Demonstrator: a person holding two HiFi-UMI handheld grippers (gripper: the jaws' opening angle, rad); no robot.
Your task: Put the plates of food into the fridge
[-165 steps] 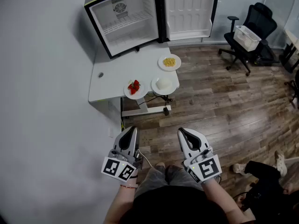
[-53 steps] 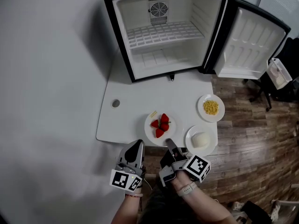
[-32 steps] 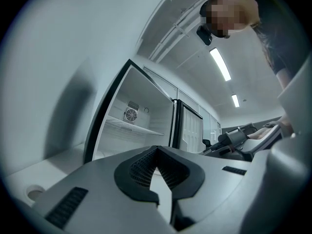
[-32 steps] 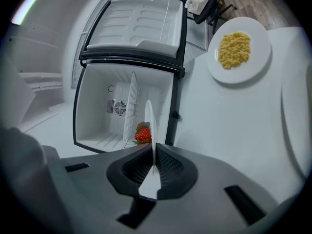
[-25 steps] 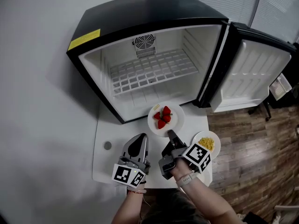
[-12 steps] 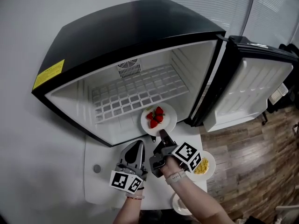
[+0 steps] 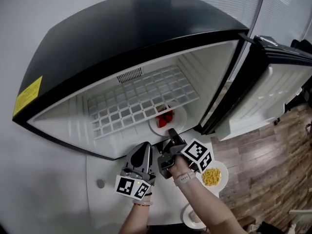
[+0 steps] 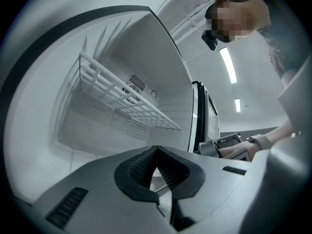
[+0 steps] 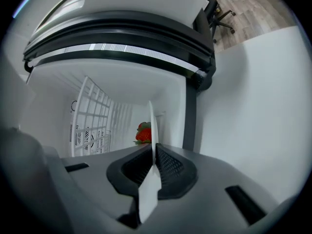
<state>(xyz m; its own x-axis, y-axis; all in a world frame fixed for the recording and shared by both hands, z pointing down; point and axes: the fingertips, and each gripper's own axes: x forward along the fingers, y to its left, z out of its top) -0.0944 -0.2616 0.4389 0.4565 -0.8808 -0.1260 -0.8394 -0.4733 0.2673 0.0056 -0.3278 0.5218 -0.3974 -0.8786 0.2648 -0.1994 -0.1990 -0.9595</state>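
Note:
A white plate of strawberries (image 7: 167, 122) hangs in the mouth of the open black fridge (image 7: 122, 43), below its wire shelf (image 7: 141, 101). My right gripper (image 7: 171, 133) is shut on the plate's near rim. In the right gripper view the plate (image 9: 151, 123) stands edge-on between the pads, with the strawberries (image 9: 143, 133) on its left side. My left gripper (image 7: 143, 152) is shut and empty, beside the right one at the fridge's front. The left gripper view looks into the white interior past the wire shelf (image 8: 127, 103).
A plate of yellow food (image 7: 212, 176) and a plate of white food (image 7: 191, 217) sit on the white table (image 7: 105, 199) near its right edge. The fridge door (image 7: 273, 96) stands open to the right. Wooden floor (image 7: 278, 179) lies beyond.
Both grippers have moved forward toward the fridge. The strawberry plate has gone from in front of the opening to inside it, under the wire shelf.

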